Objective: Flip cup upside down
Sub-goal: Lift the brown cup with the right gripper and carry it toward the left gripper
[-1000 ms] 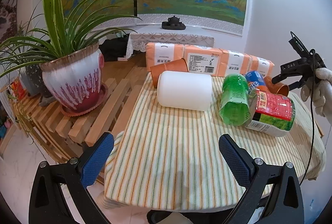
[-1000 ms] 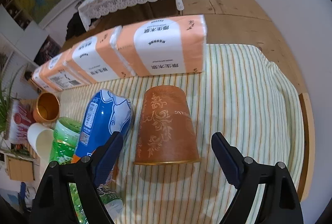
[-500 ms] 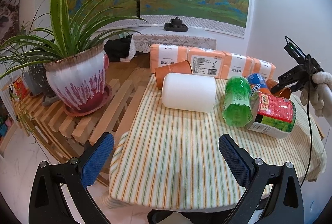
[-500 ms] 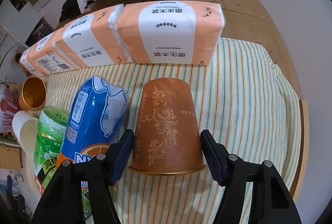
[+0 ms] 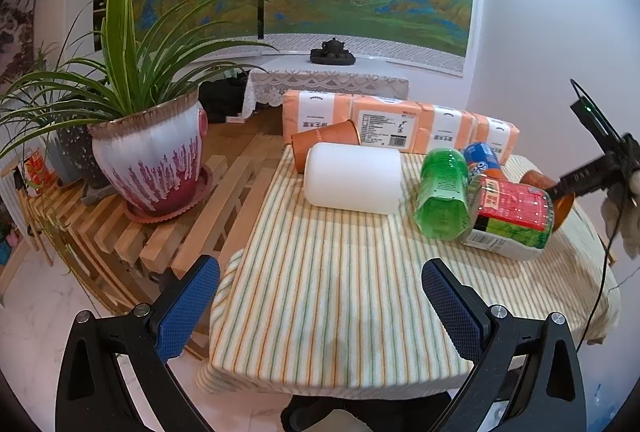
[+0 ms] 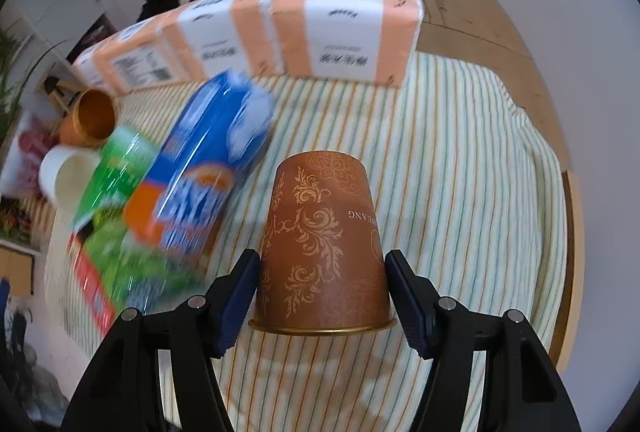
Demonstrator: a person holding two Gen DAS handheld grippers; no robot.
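The right gripper (image 6: pixel 322 298) clamps both blue pads on the brown paper cup with gold scrollwork (image 6: pixel 322 248), near its gilt rim, base pointing away over the striped tablecloth (image 6: pixel 460 160). Just left lies a blurred blue and orange bottle (image 6: pixel 204 176); beyond it, orange tissue packs (image 6: pixel 344 36). The left gripper (image 5: pixel 320 306) hangs wide apart, empty, at the near edge, a white plastic jar (image 5: pixel 352 178) farther off.

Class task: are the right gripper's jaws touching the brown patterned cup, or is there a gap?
Touching. The right wrist view shows both jaws of the right gripper pressed against opposite sides of the brown patterned cup, with no gap visible.
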